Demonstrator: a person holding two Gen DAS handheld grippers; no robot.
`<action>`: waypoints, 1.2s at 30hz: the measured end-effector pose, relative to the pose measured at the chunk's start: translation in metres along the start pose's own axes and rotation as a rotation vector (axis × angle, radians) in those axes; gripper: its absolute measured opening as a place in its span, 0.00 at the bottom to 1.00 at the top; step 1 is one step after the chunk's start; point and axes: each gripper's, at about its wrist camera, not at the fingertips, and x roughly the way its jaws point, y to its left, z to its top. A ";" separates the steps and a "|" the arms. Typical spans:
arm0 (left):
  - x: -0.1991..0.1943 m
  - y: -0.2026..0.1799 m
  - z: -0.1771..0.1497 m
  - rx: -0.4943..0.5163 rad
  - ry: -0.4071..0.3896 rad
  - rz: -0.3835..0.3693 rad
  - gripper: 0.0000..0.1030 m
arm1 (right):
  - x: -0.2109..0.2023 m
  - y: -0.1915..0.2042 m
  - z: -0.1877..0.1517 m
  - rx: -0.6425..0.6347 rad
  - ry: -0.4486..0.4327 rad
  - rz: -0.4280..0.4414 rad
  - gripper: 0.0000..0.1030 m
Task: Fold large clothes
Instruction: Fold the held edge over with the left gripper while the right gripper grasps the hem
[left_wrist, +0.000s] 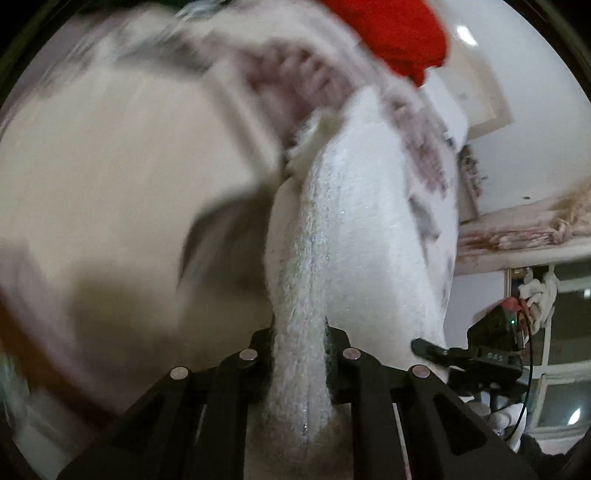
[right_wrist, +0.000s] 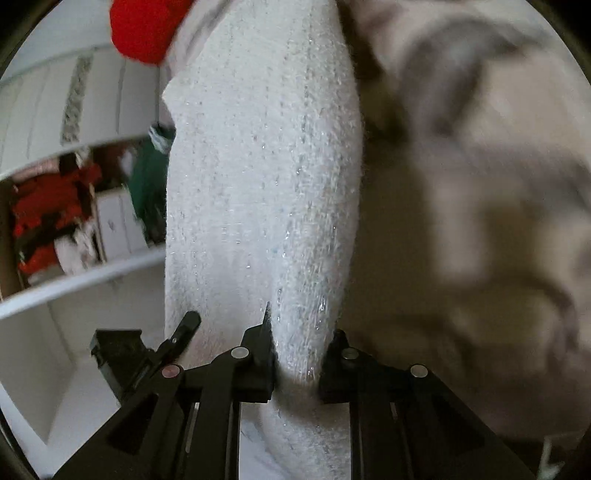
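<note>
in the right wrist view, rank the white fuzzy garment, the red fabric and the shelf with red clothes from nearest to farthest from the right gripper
1. White fuzzy garment: pinched in the right gripper, centre.
2. Red fabric: up the garment, top left.
3. Shelf with red clothes: in the background, far left.

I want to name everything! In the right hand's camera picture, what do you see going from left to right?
White shelves with red clothes → green garment → fuzzy white sweater, pinched in the right hand-held gripper → blurry beige fabric.
</note>
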 end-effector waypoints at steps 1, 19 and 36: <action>0.006 0.015 -0.020 -0.047 0.036 0.008 0.11 | 0.003 -0.018 -0.016 0.017 0.040 -0.022 0.16; 0.050 -0.060 0.122 0.110 -0.042 -0.057 0.52 | -0.068 -0.049 0.087 -0.132 -0.124 -0.211 0.67; 0.098 -0.125 0.225 0.295 -0.071 -0.182 0.06 | -0.048 -0.002 0.221 -0.097 -0.207 -0.045 0.15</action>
